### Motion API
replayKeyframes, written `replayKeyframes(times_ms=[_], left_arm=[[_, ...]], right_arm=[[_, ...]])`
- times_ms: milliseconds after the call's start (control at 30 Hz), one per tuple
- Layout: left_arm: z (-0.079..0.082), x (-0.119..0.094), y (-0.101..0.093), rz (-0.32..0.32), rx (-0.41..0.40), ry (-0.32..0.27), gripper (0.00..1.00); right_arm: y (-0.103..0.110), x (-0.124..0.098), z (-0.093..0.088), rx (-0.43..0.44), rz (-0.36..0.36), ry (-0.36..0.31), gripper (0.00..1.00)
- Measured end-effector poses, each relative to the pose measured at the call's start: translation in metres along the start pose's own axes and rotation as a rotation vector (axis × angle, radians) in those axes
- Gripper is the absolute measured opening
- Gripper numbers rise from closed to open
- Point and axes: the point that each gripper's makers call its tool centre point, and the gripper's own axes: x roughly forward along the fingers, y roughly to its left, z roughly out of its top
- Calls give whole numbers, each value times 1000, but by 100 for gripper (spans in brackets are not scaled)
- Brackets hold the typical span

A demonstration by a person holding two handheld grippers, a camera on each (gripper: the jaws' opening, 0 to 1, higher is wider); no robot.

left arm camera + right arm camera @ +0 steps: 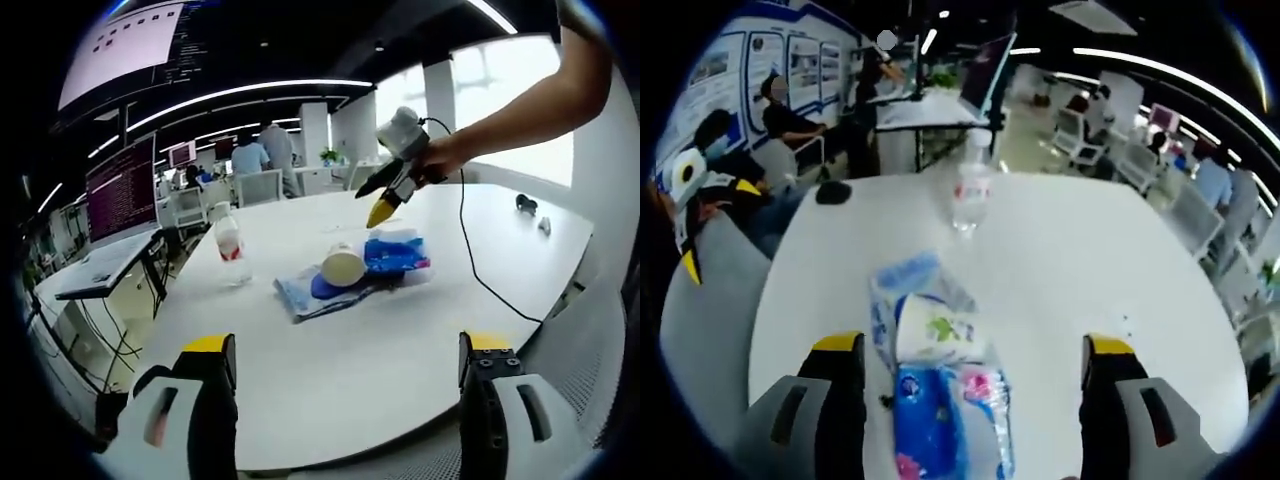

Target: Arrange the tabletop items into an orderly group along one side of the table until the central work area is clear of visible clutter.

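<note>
A white table is seen in the left gripper view, and the left gripper is held low over its near edge with both jaws spread wide and nothing between them. Near the middle of the table a paper cup lies on its side, resting on a blue plastic packet and a second, paler packet beside it. A clear water bottle stands upright closer to the far left edge, well apart from the cup. The right gripper is seen from the side, held in a hand above the blue packet; its yellow tips appear close together there. In the right gripper view, however, the right gripper is shown with jaws parted and unloaded, the paper cup and the blue packet lying between them below. The water bottle stands beyond, and a dark object is seen at the table's far edge.
</note>
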Motion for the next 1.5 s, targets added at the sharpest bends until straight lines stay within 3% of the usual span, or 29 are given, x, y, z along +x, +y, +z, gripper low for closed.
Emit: replayKeyframes(times_ms=[500,967,1300,1433,1500], left_arm=[[2,-1,2,3,-17,-12,92],[1,0,2,3,-20,-10,91],[1,-1,2,5,-18,-16,91],[2,-1,3,6,-19,-17,90],[2,-1,3,8,-21,-21,90]], right_arm=[[-12,29,1,-138,37,135,86],[-8,43,6,-206,74,182,86],[-14,50,7,-288,53,234,87],[-22,50,0,-404,18,320,87],[-19,52,1,-409,21,322,87]])
